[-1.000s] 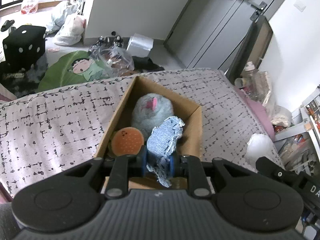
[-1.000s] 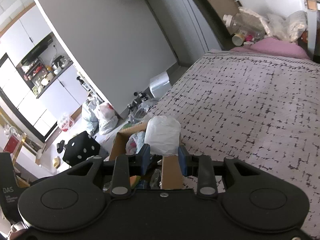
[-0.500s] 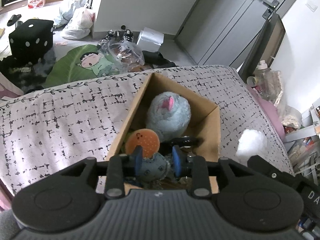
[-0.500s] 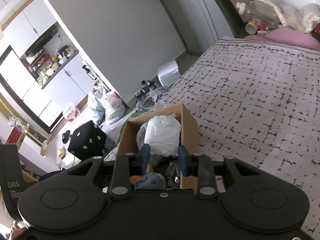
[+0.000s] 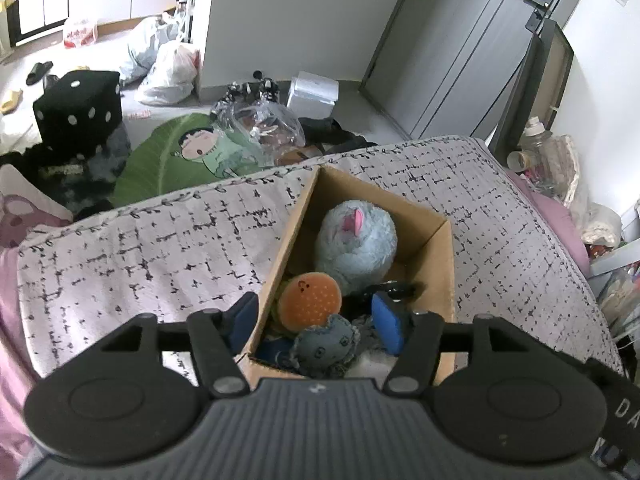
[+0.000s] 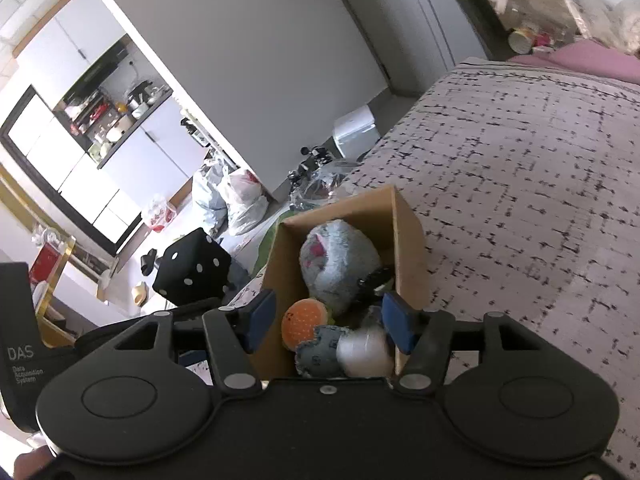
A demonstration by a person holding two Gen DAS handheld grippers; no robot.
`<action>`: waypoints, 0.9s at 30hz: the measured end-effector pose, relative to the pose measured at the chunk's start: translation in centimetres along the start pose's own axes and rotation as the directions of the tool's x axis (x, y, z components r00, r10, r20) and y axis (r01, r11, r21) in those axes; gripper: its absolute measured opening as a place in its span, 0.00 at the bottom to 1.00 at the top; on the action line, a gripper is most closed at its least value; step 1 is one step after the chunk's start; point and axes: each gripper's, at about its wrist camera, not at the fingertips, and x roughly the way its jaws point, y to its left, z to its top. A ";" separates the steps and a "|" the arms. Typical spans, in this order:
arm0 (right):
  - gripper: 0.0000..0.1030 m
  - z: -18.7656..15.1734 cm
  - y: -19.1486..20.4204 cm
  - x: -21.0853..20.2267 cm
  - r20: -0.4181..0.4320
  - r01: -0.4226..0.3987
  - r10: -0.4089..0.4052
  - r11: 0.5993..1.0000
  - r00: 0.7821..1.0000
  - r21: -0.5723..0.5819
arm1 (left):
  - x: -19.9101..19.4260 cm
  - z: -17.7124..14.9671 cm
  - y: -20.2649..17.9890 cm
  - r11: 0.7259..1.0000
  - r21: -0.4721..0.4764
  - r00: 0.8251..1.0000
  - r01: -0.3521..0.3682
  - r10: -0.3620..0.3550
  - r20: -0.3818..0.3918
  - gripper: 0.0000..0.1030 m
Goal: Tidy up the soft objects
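A cardboard box [image 5: 440, 248] stands on the bed, seen also in the right wrist view [image 6: 408, 236]. In it lie a blue-grey plush ball [image 5: 356, 244], an orange burger plush [image 5: 310, 300] and a denim-blue soft toy [image 5: 324, 346]. My left gripper [image 5: 316, 320] hangs over the box's near end. Its jaws are opening, and the denim toy lies loose below them, untouched by the pads. My right gripper [image 6: 328, 320] is over the same end, its jaws also opening. A white soft lump [image 6: 364, 350], blurred, sits in the box beside the denim toy [image 6: 318, 354], free of the pads.
The bed's patterned cover [image 5: 160, 248] spreads left and right of the box. On the floor beyond are a black dice cube [image 5: 78, 108], plastic bags [image 5: 168, 72] and a green leaf cushion [image 5: 168, 160]. Bottles and clutter [image 5: 548, 160] line the right wall.
The left jaws spread and the denim toy dropped from them into the box. The right gripper came over the box, opened, and the white lump fell in.
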 end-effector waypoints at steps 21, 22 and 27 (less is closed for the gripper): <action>0.96 -0.9 -2.4 -7.2 0.124 0.080 -0.074 0.996 0.990 -0.038 | -6.3 -2.5 -2.4 0.995 0.057 0.993 0.076 -0.081 0.082 0.62; 0.99 -0.9 -2.5 -7.5 0.131 0.081 -0.075 0.996 0.989 -0.040 | -6.5 -2.6 -2.4 0.995 0.053 0.993 0.083 -0.087 0.079 0.62; 1.00 -1.0 -2.6 -9.0 0.142 0.097 -0.089 0.994 0.986 -0.048 | -7.3 -2.9 -2.7 0.997 0.049 0.997 0.061 -0.064 0.045 0.75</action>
